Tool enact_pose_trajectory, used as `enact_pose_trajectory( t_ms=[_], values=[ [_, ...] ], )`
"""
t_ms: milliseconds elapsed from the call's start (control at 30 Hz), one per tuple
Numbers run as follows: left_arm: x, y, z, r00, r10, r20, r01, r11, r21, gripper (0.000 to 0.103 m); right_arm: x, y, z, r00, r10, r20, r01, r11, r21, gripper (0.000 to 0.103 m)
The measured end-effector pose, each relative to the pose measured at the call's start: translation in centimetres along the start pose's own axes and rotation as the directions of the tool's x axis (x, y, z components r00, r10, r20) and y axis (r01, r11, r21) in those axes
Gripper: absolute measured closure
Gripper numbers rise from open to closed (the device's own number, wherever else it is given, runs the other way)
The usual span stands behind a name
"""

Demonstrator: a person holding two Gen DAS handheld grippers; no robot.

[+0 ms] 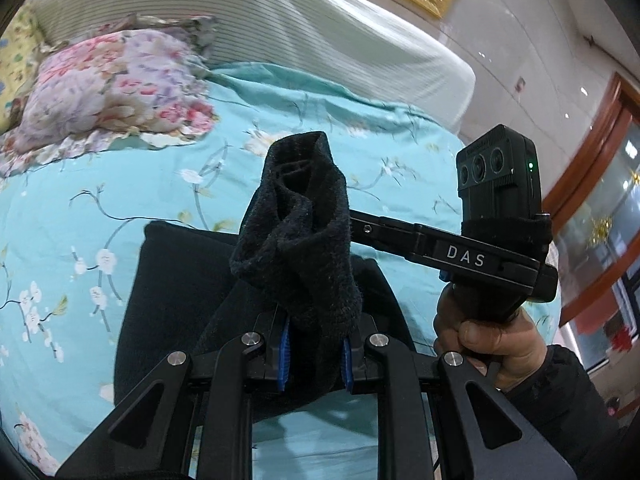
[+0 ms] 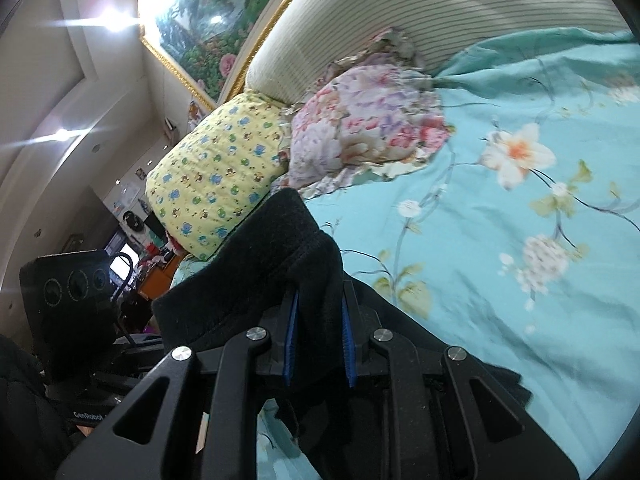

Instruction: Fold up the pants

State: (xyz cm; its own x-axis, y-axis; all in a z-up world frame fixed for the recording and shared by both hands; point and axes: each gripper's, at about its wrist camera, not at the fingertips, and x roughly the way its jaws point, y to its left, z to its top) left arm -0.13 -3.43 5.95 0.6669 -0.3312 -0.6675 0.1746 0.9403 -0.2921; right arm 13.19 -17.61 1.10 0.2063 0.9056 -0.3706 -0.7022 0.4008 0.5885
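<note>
Spreading under both claws, the turquoise floral bedspread point(image 1: 100, 184) is bearing the black pants point(image 1: 176, 292), whose bunched end is rising clenched in the left gripper point(image 1: 316, 346) and right gripper point(image 2: 319, 346), close together.

striped headboard point(image 1: 280, 20); gilt-framed painting point(image 2: 208, 12); teal floral bedspread point(image 2: 520, 240); glossy wall point(image 1: 520, 40)

Ahead of both grippers the turquoise bedspread point(image 2: 520, 280) lies open and flat — bare passage toward the striped headboard point(image 1: 320, 28). At its head corner a floral pillow point(image 1: 108, 84) and a yellow pillow point(image 2: 216, 184) block the way. Close in, the black pants point(image 1: 168, 300) cover the near bedspread, and the right gripper point(image 1: 360, 224) crosses the left gripper's point(image 1: 316, 354) path.
</note>
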Motion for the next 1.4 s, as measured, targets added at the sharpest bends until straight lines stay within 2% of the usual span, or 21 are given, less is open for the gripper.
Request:
enact_pose_trajectory(
  t_ms=[333,533,633,767,833,900,967,1033,1267,1400],
  values=[
    [2.8,-3.5,-0.9,0.999,0.032,-0.018,-0.03,0.992,0.123,0.083,-2.6,-2.9,-2.1,0.999,-0.041,0.035,0.038,0.997,0.069,0.083],
    [4.0,-3.9,-1.8,0.999,0.021,-0.029,-0.016,0.986,0.169,0.077,-3.2,-3.6,-2.9,0.997,-0.076,0.031,0.073,0.994,0.082,0.082],
    [4.4,-3.8,-1.9,0.999,-0.004,-0.037,0.011,0.984,0.178,0.064,-3.5,-3.9,-3.3,0.993,-0.118,0.026,0.115,0.988,0.098,0.074],
    [4.4,-4.0,-2.3,0.997,-0.063,-0.046,0.07,0.981,0.182,0.046,-4.3,-3.9,-3.8,0.986,-0.164,0.04,0.159,0.981,0.111,0.07],
    [4.2,-3.9,-2.4,0.995,-0.091,-0.047,0.098,0.98,0.174,0.043,-5.0,-3.8,-4.0,0.979,-0.194,0.054,0.187,0.975,0.123,0.07],
    [4.0,-3.8,-2.5,0.992,-0.118,-0.051,0.125,0.979,0.163,0.038,-5.7,-3.9,-4.2,0.974,-0.217,0.067,0.206,0.968,0.142,0.065],
    [3.8,-3.5,-2.4,0.986,-0.157,-0.057,0.164,0.975,0.148,0.037,-6.6,-4.0,-4.6,0.966,-0.244,0.089,0.227,0.959,0.168,0.052],
    [3.4,-3.5,-2.4,0.983,-0.177,-0.057,0.184,0.972,0.146,0.036,-7.6,-4.3,-5.0,0.954,-0.276,0.113,0.25,0.947,0.202,0.045],
    [1.4,-2.4,-2.4,0.968,-0.245,-0.047,0.249,0.959,0.137,0.034,-9.8,-4.1,-6.0,0.931,-0.331,0.151,0.281,0.918,0.278,0.034],
    [0.4,-1.0,-2.1,0.971,-0.239,-0.026,0.24,0.964,0.116,0.032,-10.3,-3.7,-6.6,0.922,-0.356,0.151,0.3,0.905,0.301,0.029]
  ],
)
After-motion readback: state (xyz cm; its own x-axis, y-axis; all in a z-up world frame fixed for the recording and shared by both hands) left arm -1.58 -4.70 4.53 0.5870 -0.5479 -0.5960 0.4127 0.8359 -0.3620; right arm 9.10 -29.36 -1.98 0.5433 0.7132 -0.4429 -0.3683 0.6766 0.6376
